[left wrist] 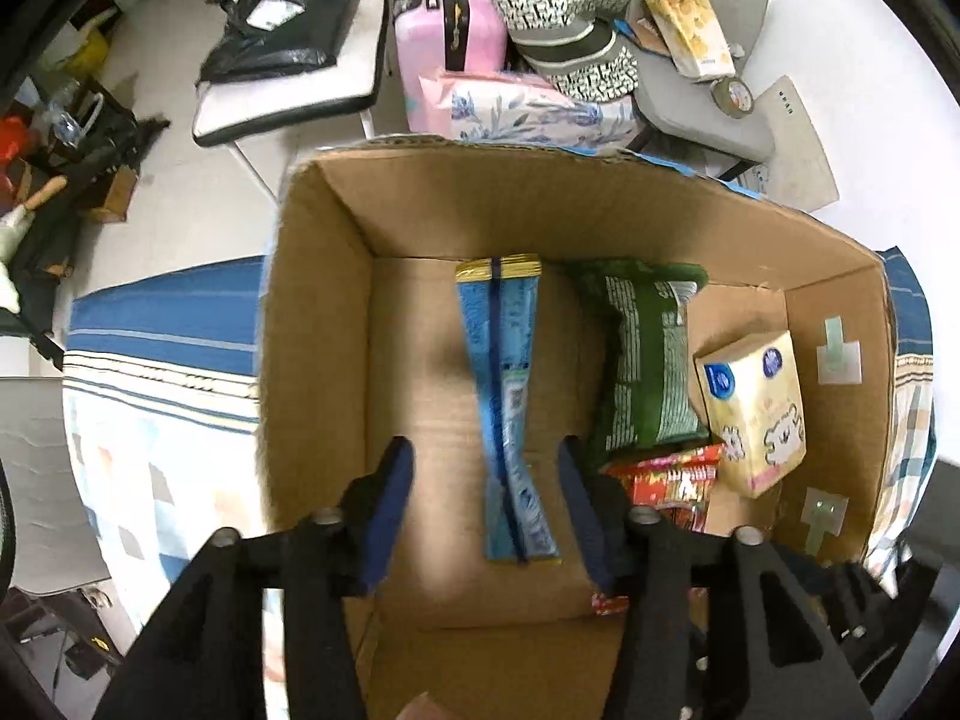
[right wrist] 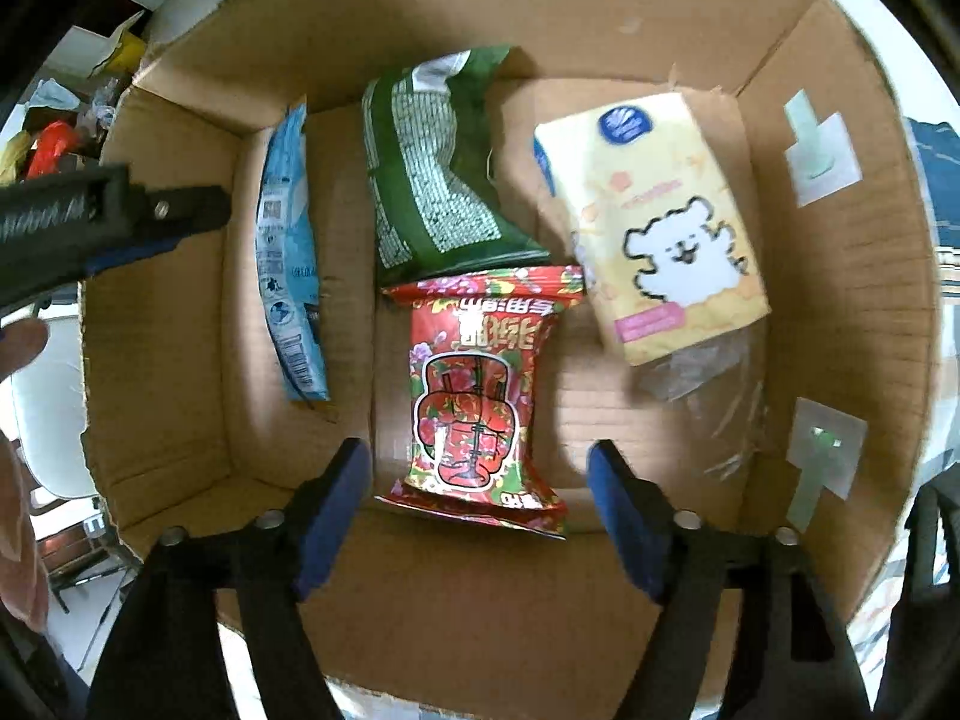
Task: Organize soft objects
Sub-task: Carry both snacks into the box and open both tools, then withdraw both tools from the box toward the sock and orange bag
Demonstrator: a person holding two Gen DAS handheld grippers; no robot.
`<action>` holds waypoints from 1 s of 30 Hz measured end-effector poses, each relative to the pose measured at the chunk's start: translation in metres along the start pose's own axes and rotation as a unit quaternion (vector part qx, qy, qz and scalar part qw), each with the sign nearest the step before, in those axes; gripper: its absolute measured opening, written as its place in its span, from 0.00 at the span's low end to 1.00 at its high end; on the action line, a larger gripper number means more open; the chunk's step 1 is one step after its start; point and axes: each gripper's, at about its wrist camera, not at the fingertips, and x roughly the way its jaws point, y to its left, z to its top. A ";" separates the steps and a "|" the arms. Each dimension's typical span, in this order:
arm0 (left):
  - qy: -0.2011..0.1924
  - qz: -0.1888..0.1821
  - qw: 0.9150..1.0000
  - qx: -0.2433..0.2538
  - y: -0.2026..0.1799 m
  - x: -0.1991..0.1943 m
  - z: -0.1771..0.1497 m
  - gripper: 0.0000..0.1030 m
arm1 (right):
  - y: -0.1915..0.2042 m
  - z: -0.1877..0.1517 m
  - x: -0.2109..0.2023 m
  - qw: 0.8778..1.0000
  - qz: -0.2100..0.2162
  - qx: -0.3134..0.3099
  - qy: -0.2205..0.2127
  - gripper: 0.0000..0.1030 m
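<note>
Both grippers point down into the box (left wrist: 324,312). The left gripper (left wrist: 486,492) hangs spread, empty, astride the blue pack (left wrist: 507,408) on the floor. The right gripper (right wrist: 477,480) is spread around the red pack's (right wrist: 477,384) near end. Green bag (right wrist: 432,174) at 12 o'clock of it, tissue pack (right wrist: 660,222) at 2.

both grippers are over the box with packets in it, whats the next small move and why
Probably lift both grippers out of the cardboard box. The left gripper and right gripper are open and empty, and the blue packet and red packet between their fingers already lie flat on the floor of the box.
</note>
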 end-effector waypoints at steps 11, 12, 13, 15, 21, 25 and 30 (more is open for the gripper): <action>-0.076 0.035 0.996 0.002 0.000 -0.054 -0.055 0.94 | -0.002 -0.019 -0.052 0.996 -0.059 0.001 -0.064 0.97; -0.084 0.038 0.996 0.001 0.000 -0.060 -0.061 0.95 | -0.003 -0.025 -0.057 0.996 -0.063 0.000 -0.070 0.97; -0.092 0.039 0.995 -0.001 0.000 -0.065 -0.065 0.96 | -0.003 -0.028 -0.063 0.995 -0.067 -0.001 -0.077 0.97; -0.108 0.046 0.993 -0.002 -0.001 -0.077 -0.077 0.96 | -0.001 -0.037 -0.074 0.993 -0.075 -0.002 -0.092 0.97; -0.144 0.047 0.988 -0.006 -0.004 -0.110 -0.112 0.96 | 0.004 -0.066 -0.108 0.989 -0.085 -0.011 -0.123 0.97; -0.164 0.048 0.985 -0.013 -0.006 -0.130 -0.132 0.96 | 0.003 -0.091 -0.134 0.986 -0.081 -0.013 -0.143 0.97; -0.182 0.045 0.982 -0.026 -0.010 -0.149 -0.158 0.96 | 0.005 -0.118 -0.158 0.984 -0.063 -0.020 -0.163 0.97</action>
